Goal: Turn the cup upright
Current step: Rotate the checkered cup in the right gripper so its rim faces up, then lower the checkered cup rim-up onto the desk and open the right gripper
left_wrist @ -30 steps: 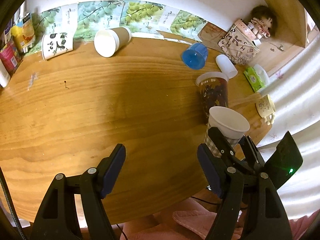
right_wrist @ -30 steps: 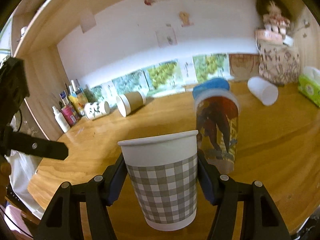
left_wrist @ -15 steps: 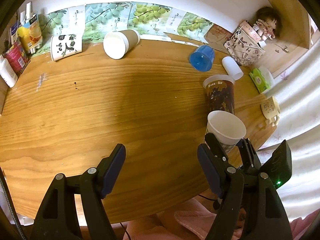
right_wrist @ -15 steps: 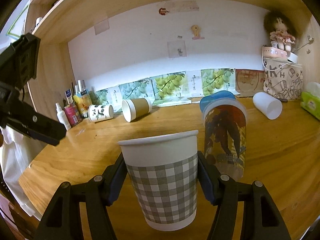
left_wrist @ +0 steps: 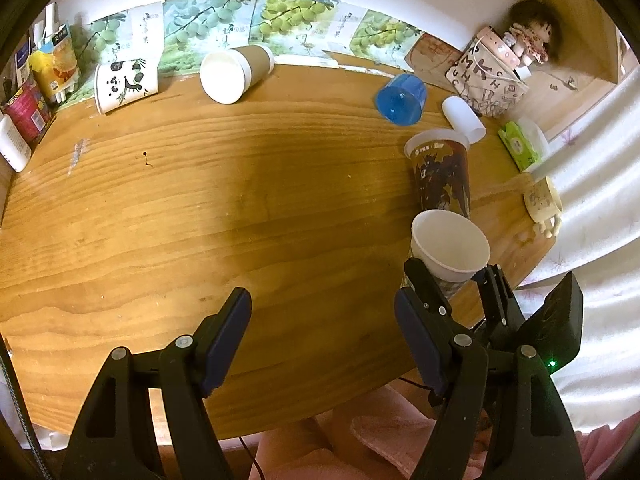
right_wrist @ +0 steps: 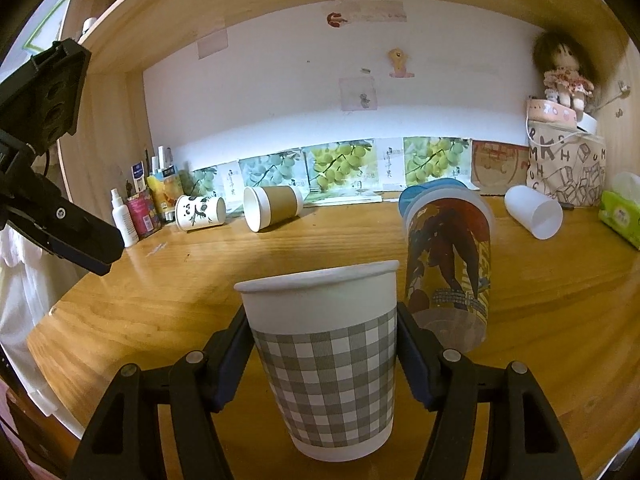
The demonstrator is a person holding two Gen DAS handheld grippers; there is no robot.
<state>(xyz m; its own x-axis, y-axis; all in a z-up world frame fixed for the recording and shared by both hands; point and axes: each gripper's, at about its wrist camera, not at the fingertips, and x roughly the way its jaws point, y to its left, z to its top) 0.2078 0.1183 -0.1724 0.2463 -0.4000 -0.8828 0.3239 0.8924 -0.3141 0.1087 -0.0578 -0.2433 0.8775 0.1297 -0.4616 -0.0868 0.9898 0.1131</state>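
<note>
Right gripper [right_wrist: 322, 364] fingers [right_wrist: 230, 360] clenching grey-checked white paper cup [right_wrist: 324, 356], upright between them, above wooden table [right_wrist: 160, 300]. Left gripper [left_wrist: 322, 340] fingers released, holding nothing, cup [left_wrist: 450, 246] lying beyond right one.

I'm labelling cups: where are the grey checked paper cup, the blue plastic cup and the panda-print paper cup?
grey checked paper cup [right_wrist: 326, 376], right wrist view, checked side wall
blue plastic cup [left_wrist: 399, 100], left wrist view, inside
panda-print paper cup [left_wrist: 126, 85], left wrist view, printed side

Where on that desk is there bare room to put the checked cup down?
The wide middle of the desk is bare, from the brown cup at the back to the near edge by the left gripper. The right end is crowded: tall printed cup, blue cup, white cup, tissue pack.
</note>
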